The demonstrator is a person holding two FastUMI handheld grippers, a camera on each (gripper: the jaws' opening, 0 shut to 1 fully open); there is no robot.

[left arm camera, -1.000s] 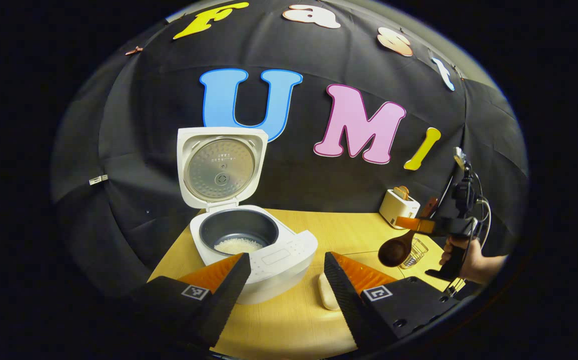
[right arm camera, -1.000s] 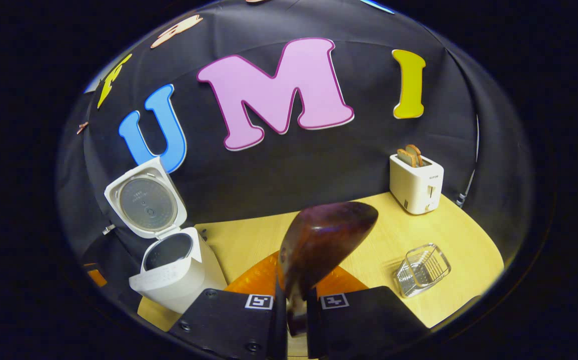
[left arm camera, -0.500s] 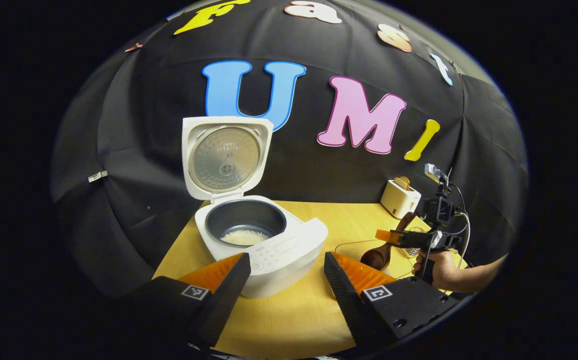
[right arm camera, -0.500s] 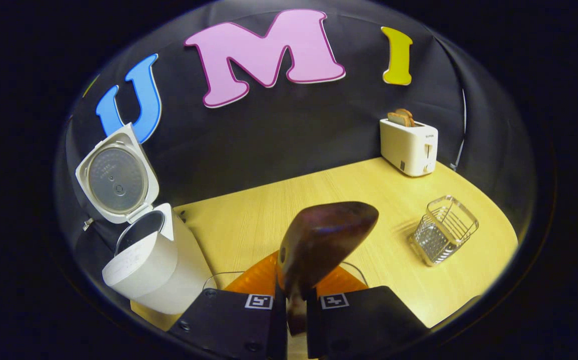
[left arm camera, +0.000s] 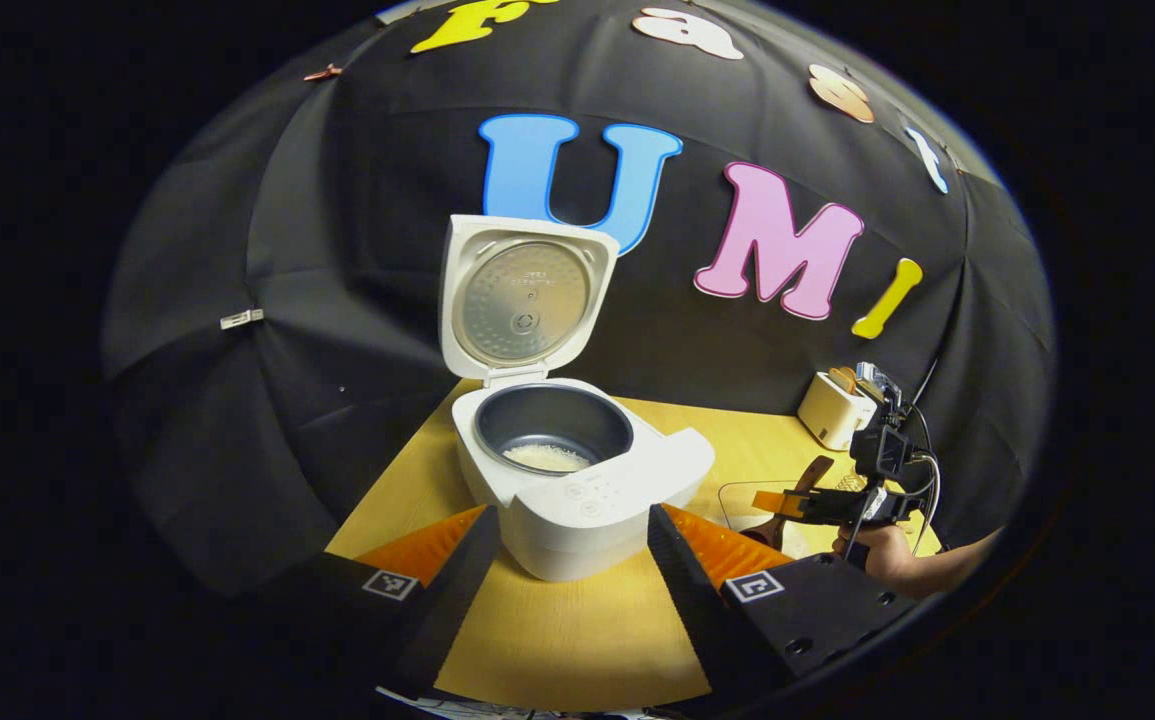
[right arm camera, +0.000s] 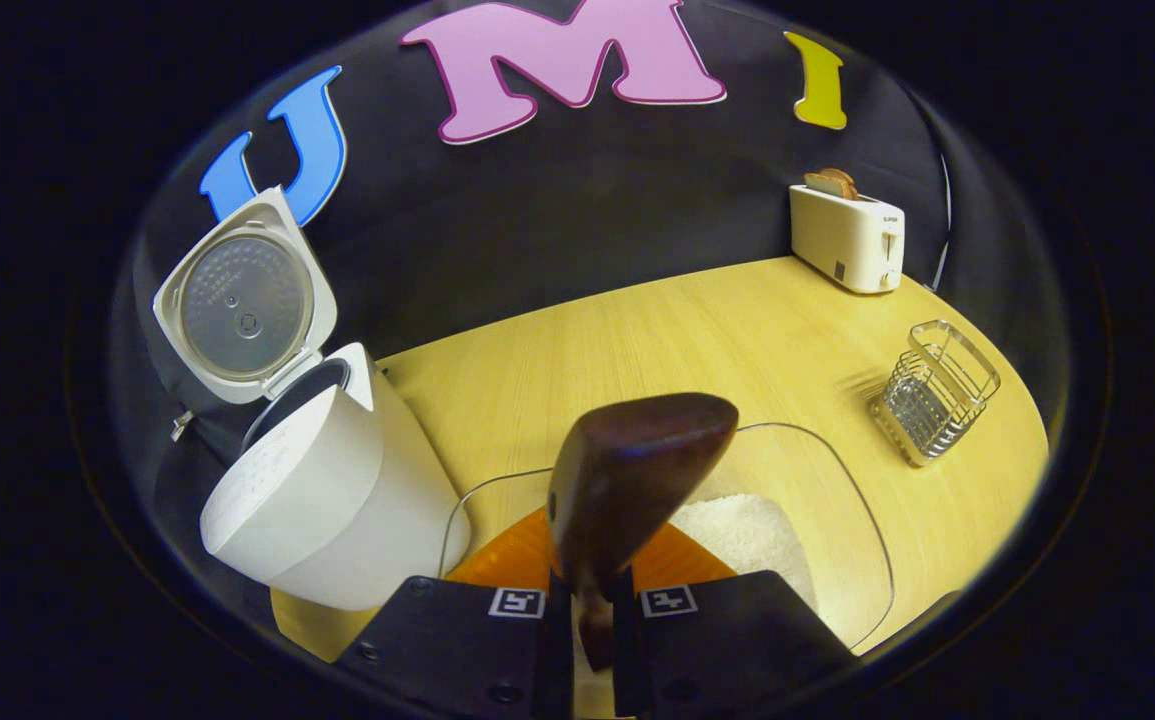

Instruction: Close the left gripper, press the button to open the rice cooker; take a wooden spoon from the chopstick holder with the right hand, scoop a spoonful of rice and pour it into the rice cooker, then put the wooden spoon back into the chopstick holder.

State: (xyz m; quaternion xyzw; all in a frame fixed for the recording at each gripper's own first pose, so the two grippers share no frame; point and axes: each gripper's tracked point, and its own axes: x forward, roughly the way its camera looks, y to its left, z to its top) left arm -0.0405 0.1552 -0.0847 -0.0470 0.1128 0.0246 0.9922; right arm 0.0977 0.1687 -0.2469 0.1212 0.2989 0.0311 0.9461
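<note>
Lowered since 1 s ago, the right gripper [right arm camera: 585, 600] now hangs over a clear container [right arm camera: 837, 500] w/ white rice [right arm camera: 742, 530] in it; earlier that container was out of its view. Left gripper view has swung too, so the rice cooker [left arm camera: 577, 470] sits more central.

Room: bare table [right arm camera: 657, 340] stretches from the cooker to the toaster [right arm camera: 847, 240] and the wire chopstick holder [right arm camera: 937, 390], which stands near the table's far-right edge, well apart from the cooker. Clear container lies just right of the cooker, near the front edge.

Tools: right gripper is clamped on the wooden spoon [right arm camera: 637, 470] handle, bowl of spoon above the rice; contact w/ rice can't be told. Left gripper [left arm camera: 567, 575] has fingers spread wide, gripping nothing, just in front of the cooker.

Count: 1 cooker, lid up, some rice in pot; 1 spoon; 1 holder; 1 toaster; 1 container.
</note>
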